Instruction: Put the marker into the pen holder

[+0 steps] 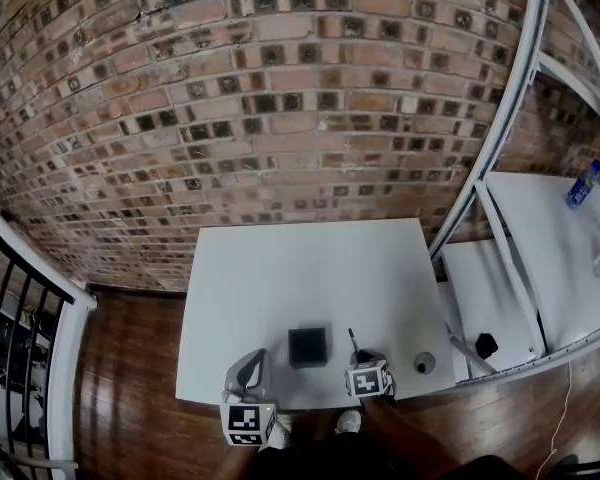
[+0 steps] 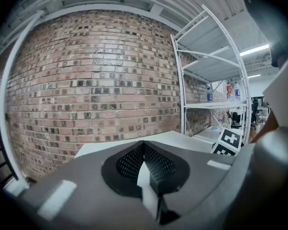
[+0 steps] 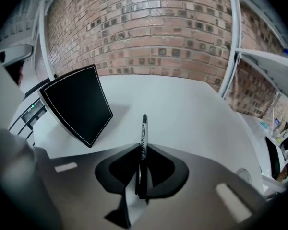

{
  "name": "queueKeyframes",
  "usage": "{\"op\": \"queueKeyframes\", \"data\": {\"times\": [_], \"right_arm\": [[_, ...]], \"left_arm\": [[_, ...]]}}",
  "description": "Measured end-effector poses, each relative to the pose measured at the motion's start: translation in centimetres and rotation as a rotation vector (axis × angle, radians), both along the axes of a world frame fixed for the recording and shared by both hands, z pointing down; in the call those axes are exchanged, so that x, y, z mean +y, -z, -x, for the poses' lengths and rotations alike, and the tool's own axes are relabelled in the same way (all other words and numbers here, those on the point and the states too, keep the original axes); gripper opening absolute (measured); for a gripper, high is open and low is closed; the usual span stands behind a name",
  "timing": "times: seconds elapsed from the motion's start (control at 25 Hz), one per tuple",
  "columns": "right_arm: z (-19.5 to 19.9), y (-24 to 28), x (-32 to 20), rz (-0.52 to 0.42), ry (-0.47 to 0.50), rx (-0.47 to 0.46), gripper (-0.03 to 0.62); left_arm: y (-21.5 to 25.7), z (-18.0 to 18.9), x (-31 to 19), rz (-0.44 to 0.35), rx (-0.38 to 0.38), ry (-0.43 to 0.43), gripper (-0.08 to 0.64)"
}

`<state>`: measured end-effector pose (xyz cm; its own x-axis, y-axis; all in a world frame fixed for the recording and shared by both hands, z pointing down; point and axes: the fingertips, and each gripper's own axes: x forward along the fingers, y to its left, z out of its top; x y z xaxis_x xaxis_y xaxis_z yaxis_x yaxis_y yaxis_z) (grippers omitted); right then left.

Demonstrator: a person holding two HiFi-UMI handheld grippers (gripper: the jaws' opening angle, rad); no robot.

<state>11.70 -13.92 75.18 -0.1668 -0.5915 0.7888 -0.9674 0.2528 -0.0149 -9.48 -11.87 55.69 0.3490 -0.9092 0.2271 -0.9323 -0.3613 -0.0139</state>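
A black square pen holder stands near the front edge of the white table. In the right gripper view the pen holder sits ahead to the left, tilted in the wide lens. My right gripper is just right of the holder, shut on a black marker. The marker sticks straight forward from between the jaws of the right gripper, low over the table. My left gripper hovers left of the holder. Its mesh pads meet with nothing between them.
A small round object lies on the table right of my right gripper. A white metal rack stands to the right with a bottle on a shelf. A brick wall is behind the table, and a black railing is at left.
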Motion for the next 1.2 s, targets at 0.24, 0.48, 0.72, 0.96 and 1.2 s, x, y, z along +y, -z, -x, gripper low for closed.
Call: {"op": "queueKeyframes", "data": {"times": [0.24, 0.48, 0.72, 0.96, 1.2], "right_arm": [[0.0, 3.2, -0.2, -0.11, -0.021, -0.021, 0.044], [1.5, 12.4, -1.6, -0.478, -0.048, -0.099, 0.044], [4.3, 21.0, -1.1, -0.744, -0.001, -0.197, 0.044], [5.4, 24.0, -0.9, -0.823, 0.004, -0.231, 0.044], [6.9, 24.3, -1.3, -0.829, 0.019, -0.243, 0.044]], "left_arm": [[0.2, 0.1, -0.1, -0.008, 0.002, 0.002, 0.015], [0.2, -0.6, -0.5, -0.025, 0.011, -0.017, 0.014], [1.5, -1.3, -0.9, -0.048, 0.027, -0.03, 0.015], [1.8, -1.5, -1.3, -0.065, 0.05, -0.035, 0.014], [3.9, -0.6, -1.6, -0.121, 0.11, -0.015, 0.014]]}}
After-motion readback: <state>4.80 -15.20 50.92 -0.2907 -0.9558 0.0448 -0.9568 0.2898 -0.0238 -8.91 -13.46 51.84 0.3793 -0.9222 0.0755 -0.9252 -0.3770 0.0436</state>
